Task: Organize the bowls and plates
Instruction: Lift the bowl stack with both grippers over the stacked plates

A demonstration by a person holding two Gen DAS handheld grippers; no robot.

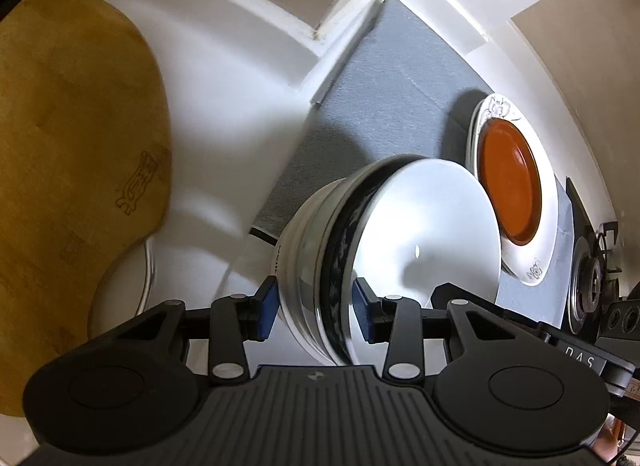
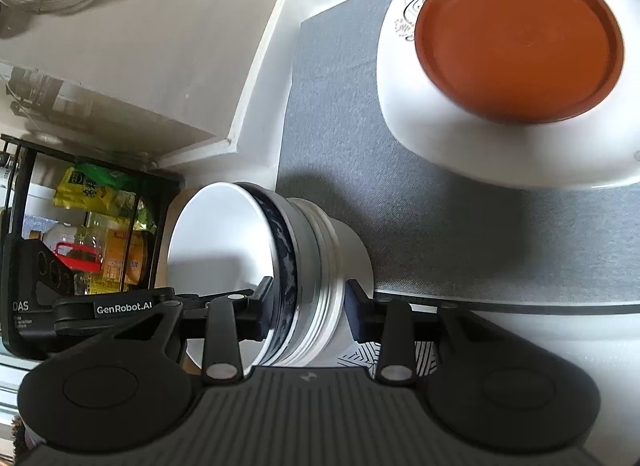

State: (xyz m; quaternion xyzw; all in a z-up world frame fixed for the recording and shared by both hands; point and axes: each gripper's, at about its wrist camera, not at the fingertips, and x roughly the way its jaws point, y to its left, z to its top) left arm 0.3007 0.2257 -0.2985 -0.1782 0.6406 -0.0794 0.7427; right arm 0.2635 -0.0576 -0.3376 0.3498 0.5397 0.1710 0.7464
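Observation:
A stack of nested bowls (image 1: 360, 250), white with a dark-patterned one inside, is held between both grippers over the grey mat (image 1: 384, 97). My left gripper (image 1: 316, 308) is shut on the stack's rim from one side. My right gripper (image 2: 308, 312) is shut on the same bowl stack (image 2: 280, 266) from the opposite side. An orange plate (image 1: 512, 189) lies on a white flower-patterned plate (image 1: 536, 254) on the mat beyond the bowls; both also show in the right wrist view, the orange plate (image 2: 520, 45) on the white plate (image 2: 480, 149).
A wooden cutting board (image 1: 76, 169) leans at the left over a round metal rim (image 1: 146, 266). A gas stove burner (image 1: 588, 286) is at the right. A black rack with food packets (image 2: 88, 225) stands left of the bowls. White counter walls (image 1: 248, 49) enclose the mat.

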